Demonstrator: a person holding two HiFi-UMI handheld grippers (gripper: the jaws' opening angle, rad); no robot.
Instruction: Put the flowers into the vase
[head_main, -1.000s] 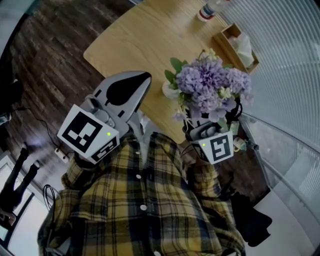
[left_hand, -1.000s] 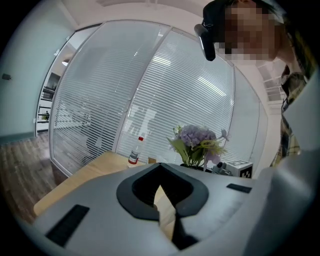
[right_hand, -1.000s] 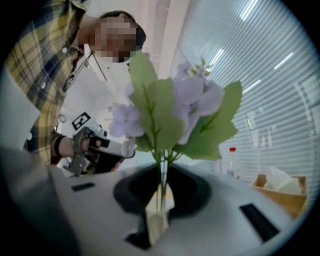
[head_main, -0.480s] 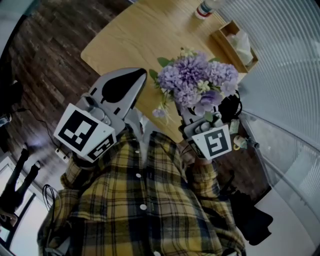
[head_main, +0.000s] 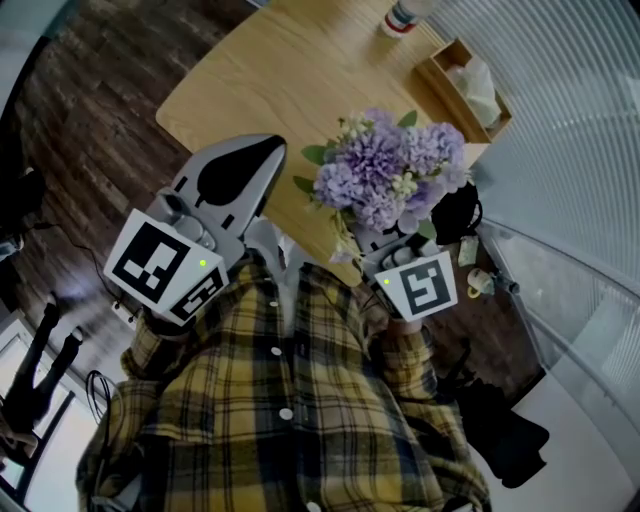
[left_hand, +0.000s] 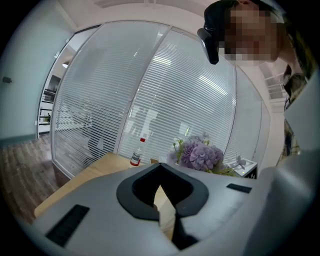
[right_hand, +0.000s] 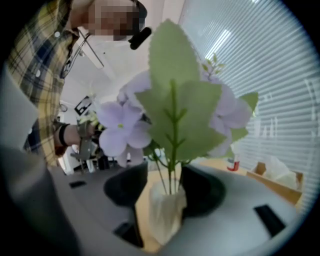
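Observation:
A bunch of purple flowers (head_main: 388, 175) with green leaves stands over the near edge of the wooden table (head_main: 280, 70). In the right gripper view its stems rise out of a small white vase (right_hand: 164, 210), behind a big leaf (right_hand: 175, 100). My right gripper (right_hand: 165, 171) has that vase between its jaws, which are opening; a strip of table shows between the left pad and the vase. In the head view the blooms hide the vase and the jaw tips. My left gripper (head_main: 280, 152) hovers to the left, shut and empty, its tips (left_hand: 160, 166) meeting.
A bottle with a red label (head_main: 400, 18) and a wooden box of tissue (head_main: 465, 85) sit at the table's far end. A glass wall with blinds (head_main: 580, 120) runs along the right. Dark wood floor (head_main: 90, 110) lies to the left.
The bunch of flowers and the right gripper have shifted left in the head view. The left gripper has stayed where it was.

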